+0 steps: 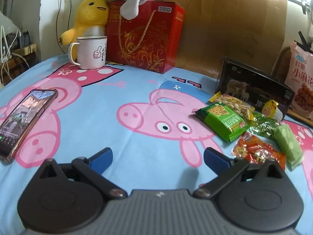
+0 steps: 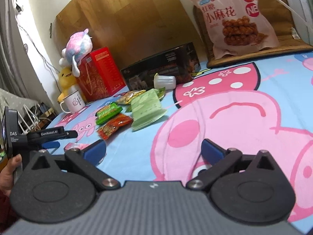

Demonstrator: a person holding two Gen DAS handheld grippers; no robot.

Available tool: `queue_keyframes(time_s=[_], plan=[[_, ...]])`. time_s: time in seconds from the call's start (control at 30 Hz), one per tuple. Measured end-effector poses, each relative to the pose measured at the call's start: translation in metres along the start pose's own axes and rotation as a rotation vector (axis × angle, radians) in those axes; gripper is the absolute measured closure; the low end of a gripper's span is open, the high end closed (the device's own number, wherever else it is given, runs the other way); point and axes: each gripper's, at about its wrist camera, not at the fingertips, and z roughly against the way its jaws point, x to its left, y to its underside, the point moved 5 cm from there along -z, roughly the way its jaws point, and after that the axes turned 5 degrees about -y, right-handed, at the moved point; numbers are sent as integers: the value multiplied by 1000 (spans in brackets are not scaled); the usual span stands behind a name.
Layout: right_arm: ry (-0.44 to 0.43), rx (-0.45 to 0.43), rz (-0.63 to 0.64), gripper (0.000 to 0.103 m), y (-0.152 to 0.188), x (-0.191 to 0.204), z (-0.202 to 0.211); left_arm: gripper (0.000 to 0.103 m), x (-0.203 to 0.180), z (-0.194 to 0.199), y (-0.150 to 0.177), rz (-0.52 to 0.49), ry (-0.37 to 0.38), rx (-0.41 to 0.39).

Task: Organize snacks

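A cluster of small snacks lies on the cartoon-pig sheet point(image 1: 97, 121): a green cracker pack point(image 1: 223, 120), a peanut pack point(image 1: 232, 102), a red candy pack point(image 1: 258, 152), a pale green pack point(image 1: 288, 144) and a yellow-lidded jelly cup point(image 1: 271, 107). My left gripper point(image 1: 158, 159) is open and empty, with the snacks ahead to its right. My right gripper point(image 2: 153, 150) is open too, nothing between its blue pads. From it, the pale green pack point(image 2: 147, 107), red pack point(image 2: 114, 126) and green pack point(image 2: 108, 114) lie ahead to the left.
A black box point(image 1: 254, 87) stands behind the snacks, with a big pink snack bag point(image 2: 236, 17) on a wooden seat. A phone point(image 1: 25, 117), a white mug point(image 1: 91, 51), a red gift box point(image 1: 146, 37) and plush toys point(image 1: 88, 19) sit on the left. A hand point(image 2: 7, 173) shows at the left edge.
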Motion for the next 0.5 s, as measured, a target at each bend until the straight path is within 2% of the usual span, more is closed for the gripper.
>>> queue_keyframes(time_s=[0.13,0.3,0.5], plan=[[15,-7,-5,0,1,1,0,0,-2,-1,1,-16,-22,10],[13,0,-14,0,1,2,0,0,-14,-7,3,-111,-101,44],[10,1,-17,0,0,2,1,0,-12,-7,3,-105,-97,43]])
